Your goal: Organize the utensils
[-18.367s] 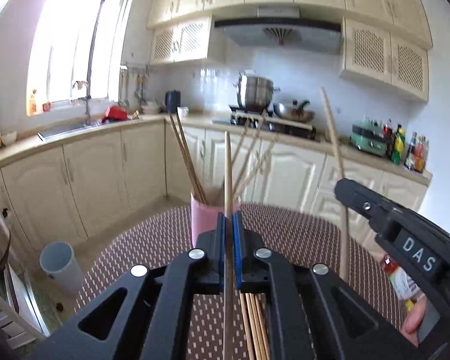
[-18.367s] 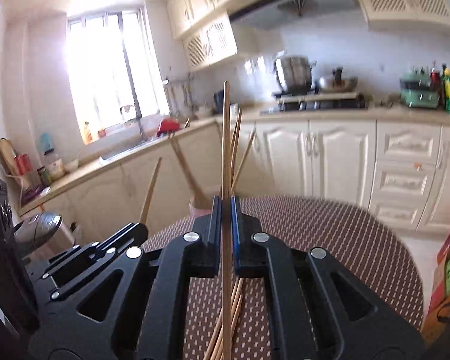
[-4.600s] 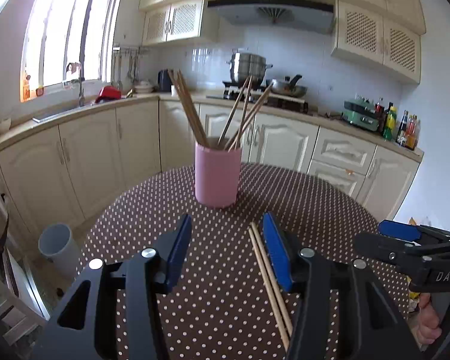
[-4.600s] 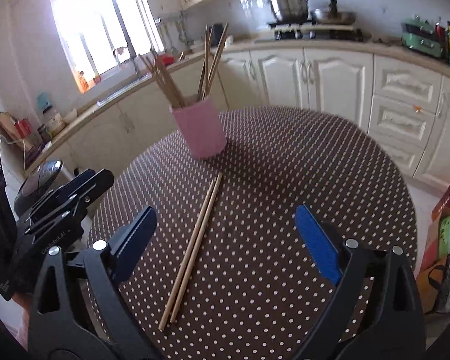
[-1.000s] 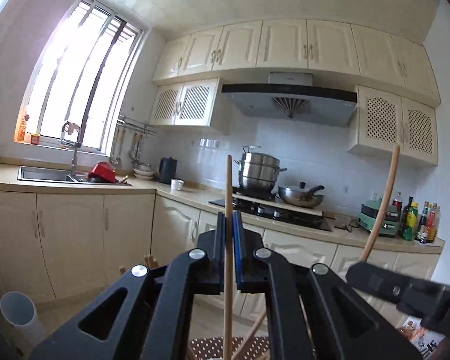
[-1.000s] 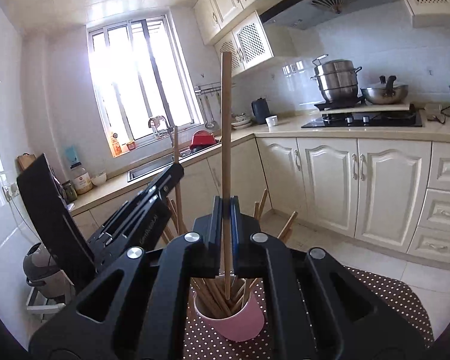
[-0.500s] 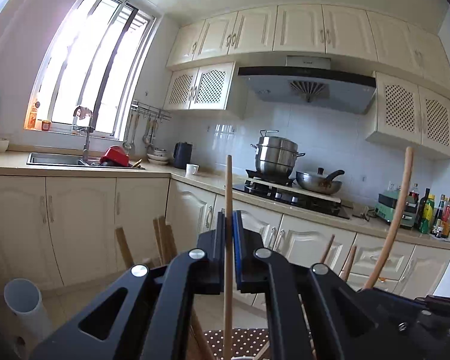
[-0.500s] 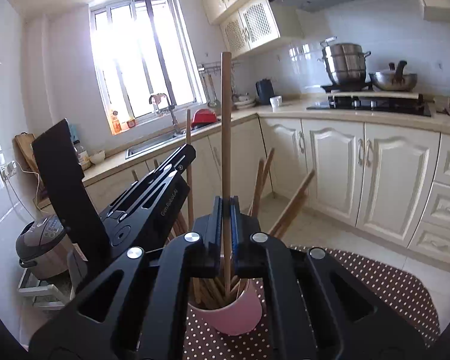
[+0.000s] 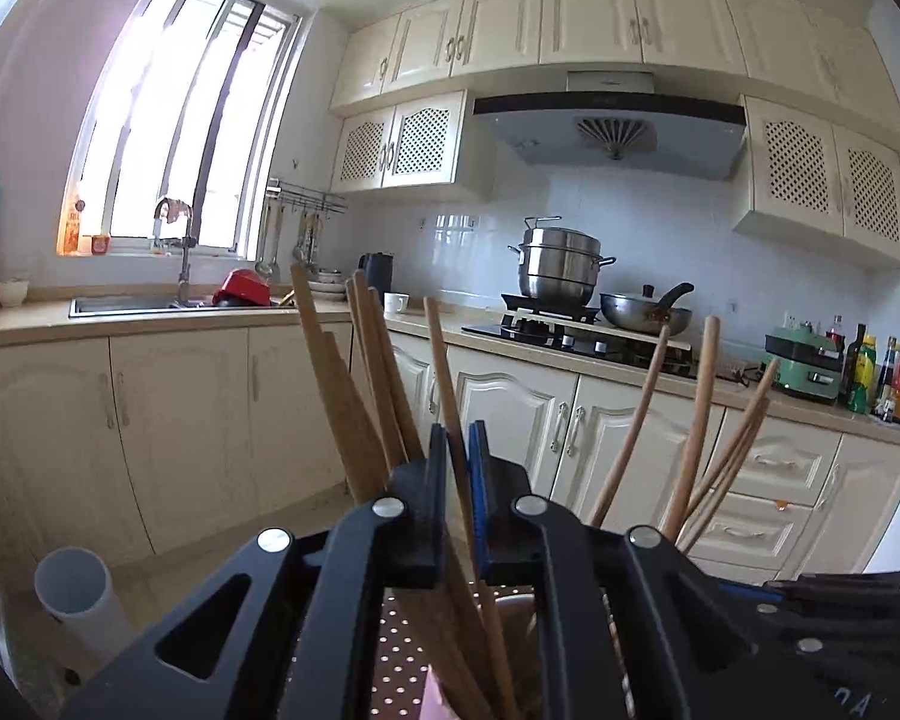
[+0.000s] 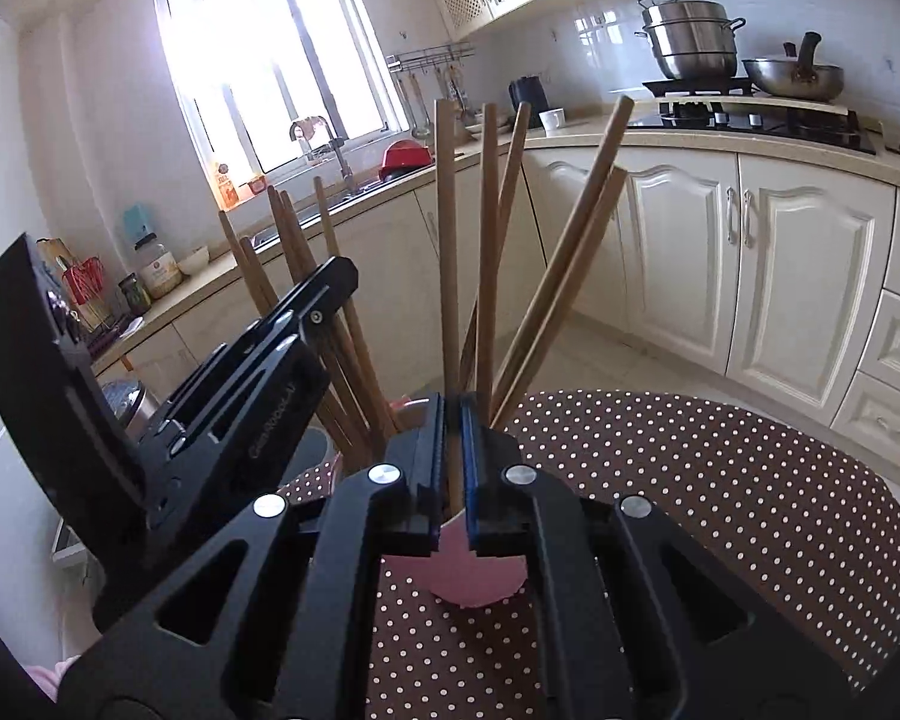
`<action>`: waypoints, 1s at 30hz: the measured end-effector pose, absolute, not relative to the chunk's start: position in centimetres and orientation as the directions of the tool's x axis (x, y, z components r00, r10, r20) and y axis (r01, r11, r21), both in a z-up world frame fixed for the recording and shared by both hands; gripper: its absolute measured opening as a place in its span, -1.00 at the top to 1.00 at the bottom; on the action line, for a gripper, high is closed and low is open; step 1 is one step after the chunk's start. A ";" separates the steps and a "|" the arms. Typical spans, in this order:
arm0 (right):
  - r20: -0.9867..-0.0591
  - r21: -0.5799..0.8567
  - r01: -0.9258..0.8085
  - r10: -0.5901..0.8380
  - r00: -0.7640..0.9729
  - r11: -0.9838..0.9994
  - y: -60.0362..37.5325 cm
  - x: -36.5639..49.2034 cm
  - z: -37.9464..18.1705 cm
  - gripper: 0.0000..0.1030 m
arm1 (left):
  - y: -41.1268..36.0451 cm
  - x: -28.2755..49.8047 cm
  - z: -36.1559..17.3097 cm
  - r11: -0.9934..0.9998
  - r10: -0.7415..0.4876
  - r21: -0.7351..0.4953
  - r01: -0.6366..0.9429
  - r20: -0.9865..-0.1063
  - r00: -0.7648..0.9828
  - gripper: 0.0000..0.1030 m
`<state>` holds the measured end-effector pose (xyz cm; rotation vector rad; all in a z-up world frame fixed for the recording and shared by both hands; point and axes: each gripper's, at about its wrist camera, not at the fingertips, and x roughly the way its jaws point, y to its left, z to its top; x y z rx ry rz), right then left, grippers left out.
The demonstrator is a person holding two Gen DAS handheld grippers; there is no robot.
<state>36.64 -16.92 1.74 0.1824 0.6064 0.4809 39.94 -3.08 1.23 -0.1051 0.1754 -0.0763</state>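
A pink cup stands on the brown dotted table and holds several wooden chopsticks. My right gripper is shut on one upright chopstick whose lower end goes down into the cup. My left gripper is shut on another chopstick that leans left, its lower part down among the others in the cup. The left gripper's body shows at the left of the right wrist view, close beside the cup.
Cream kitchen cabinets and a counter with a stove and pots run behind the table. A sink sits under the window. A white bin stands on the floor at the left.
Both grippers have come down with their chopsticks, so the cup's chopsticks now rise around them. The left chopstick has tilted to the left.
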 end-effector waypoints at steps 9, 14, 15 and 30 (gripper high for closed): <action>-0.512 0.336 -0.325 0.461 0.725 0.884 -18.3 35.4 1.3 -0.21 | -2.2 38.1 1.3 0.988 -0.132 -0.111 0.111 -0.202 0.971 0.82; -0.503 0.334 -0.306 0.443 0.742 0.892 -18.9 34.1 1.9 -0.22 | -2.5 37.0 1.3 0.990 -0.134 -0.071 0.120 -0.237 0.962 0.54; -0.504 0.337 -0.302 0.442 0.742 0.892 -18.9 33.8 2.0 -0.23 | -2.6 36.6 1.3 0.991 -0.132 -0.061 0.120 -0.242 0.961 0.52; -0.467 0.271 -0.257 0.360 0.808 0.928 -19.5 24.6 4.9 -0.53 | -3.2 27.4 3.3 0.991 -0.128 -0.069 0.113 -0.287 0.949 0.03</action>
